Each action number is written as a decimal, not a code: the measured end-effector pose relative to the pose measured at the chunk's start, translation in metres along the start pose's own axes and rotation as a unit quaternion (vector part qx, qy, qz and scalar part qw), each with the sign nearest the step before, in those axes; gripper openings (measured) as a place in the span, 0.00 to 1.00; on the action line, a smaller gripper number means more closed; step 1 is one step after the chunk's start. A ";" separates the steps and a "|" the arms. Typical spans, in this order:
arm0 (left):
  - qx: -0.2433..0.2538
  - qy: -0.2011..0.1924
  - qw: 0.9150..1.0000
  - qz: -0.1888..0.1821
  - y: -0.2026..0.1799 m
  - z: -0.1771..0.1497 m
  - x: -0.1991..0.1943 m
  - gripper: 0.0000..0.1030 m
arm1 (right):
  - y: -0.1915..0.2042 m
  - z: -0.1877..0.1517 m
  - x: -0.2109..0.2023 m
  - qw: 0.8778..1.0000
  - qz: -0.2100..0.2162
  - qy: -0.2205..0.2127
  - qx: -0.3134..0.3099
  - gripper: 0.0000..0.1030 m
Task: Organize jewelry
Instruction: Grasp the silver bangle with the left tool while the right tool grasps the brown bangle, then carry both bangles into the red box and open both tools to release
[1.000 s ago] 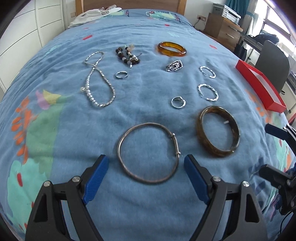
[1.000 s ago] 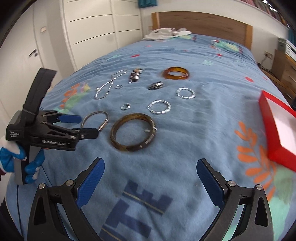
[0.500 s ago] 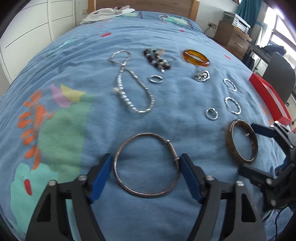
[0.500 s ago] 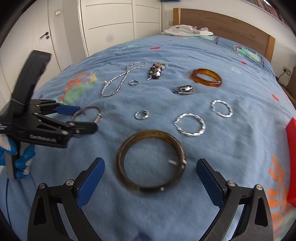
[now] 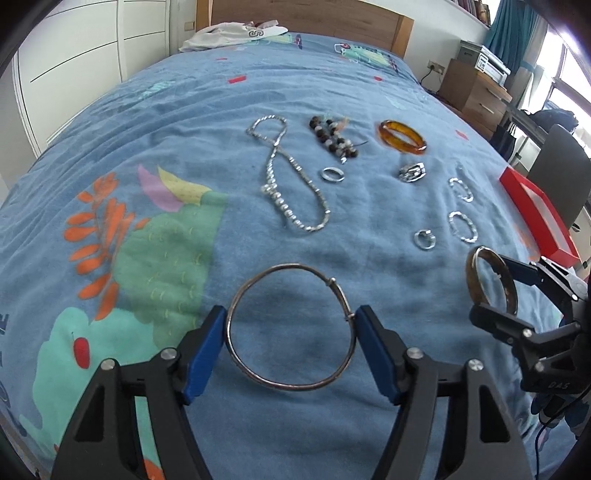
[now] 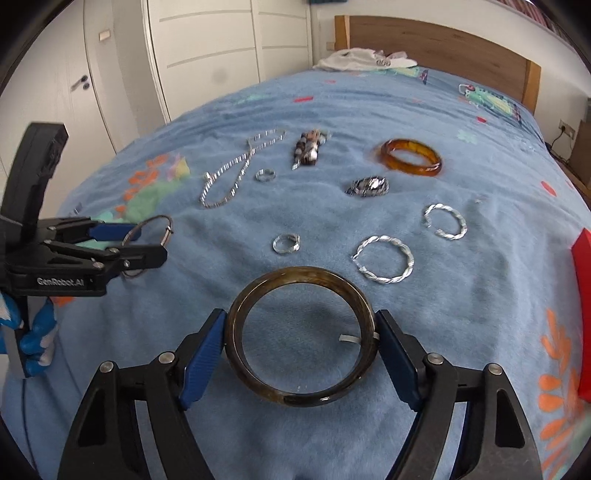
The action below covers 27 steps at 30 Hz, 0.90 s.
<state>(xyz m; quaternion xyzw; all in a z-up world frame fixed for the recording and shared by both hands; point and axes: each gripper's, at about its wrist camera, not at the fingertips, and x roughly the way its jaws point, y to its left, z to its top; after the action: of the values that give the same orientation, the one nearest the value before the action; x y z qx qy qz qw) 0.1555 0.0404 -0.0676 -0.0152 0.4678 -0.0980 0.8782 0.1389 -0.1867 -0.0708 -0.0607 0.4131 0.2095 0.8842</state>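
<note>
- My left claw [image 5: 291,332] has its blue pads pressed on both sides of the thin silver bangle [image 5: 290,386], jaws set wide across its full width, above the blue bedspread [image 5: 332,81].
- My right claw [image 6: 300,341] is closing on the dark horn-coloured bangle [image 6: 301,400]; both pads already touch its outer rim, and it sits squarely between them.
- Just beyond my right claw, slightly left, lies a small silver ring [image 6: 286,243]; slightly right lies a twisted silver bracelet [image 6: 384,264], with a second twisted silver bracelet [image 6: 445,220] farther right.
- Ahead of my left claw a silver bead necklace [image 5: 291,184] stretches away, with a plain silver ring [image 5: 333,174] just to its right.
- Farther out sit a crumpled silver piece [image 6: 369,186], a cluster of dark and pale beads [image 5: 332,142] and an amber bangle [image 5: 402,136].
- Far right of both claws is a red box [image 5: 539,218] at the bed's edge.
- At the far end, white clothing [image 5: 232,33] lies against the wooden headboard [image 6: 443,48].
</note>
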 end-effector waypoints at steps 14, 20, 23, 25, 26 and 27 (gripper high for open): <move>0.082 -0.017 0.993 -0.081 -0.140 0.038 -0.024 0.67 | -0.091 -0.024 -0.110 0.994 -0.053 -0.063 0.069 0.77; 0.144 -0.019 0.979 -0.142 -0.253 0.070 -0.009 0.67 | -0.184 -0.044 -0.157 0.988 -0.116 -0.062 0.084 0.77; 0.172 -0.018 0.971 -0.164 -0.302 0.083 0.001 0.67 | -0.232 -0.052 -0.168 0.985 -0.138 -0.053 0.086 0.77; 0.192 -0.016 0.965 -0.176 -0.336 0.090 0.011 0.67 | -0.256 -0.055 -0.169 0.985 -0.142 -0.047 0.087 0.77; 0.202 -0.015 0.963 -0.180 -0.350 0.092 0.015 0.67 | -0.265 -0.056 -0.169 0.985 -0.142 -0.044 0.086 0.77; 0.216 -0.013 0.959 -0.182 -0.368 0.095 0.023 0.67 | -0.274 -0.055 -0.167 0.986 -0.139 -0.038 0.082 0.77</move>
<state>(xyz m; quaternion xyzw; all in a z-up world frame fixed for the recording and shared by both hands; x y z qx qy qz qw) 0.1880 -0.3307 0.0106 0.0892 0.4137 -0.3548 0.8337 0.1198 -0.5035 0.0012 -0.0369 0.3824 0.0517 0.9218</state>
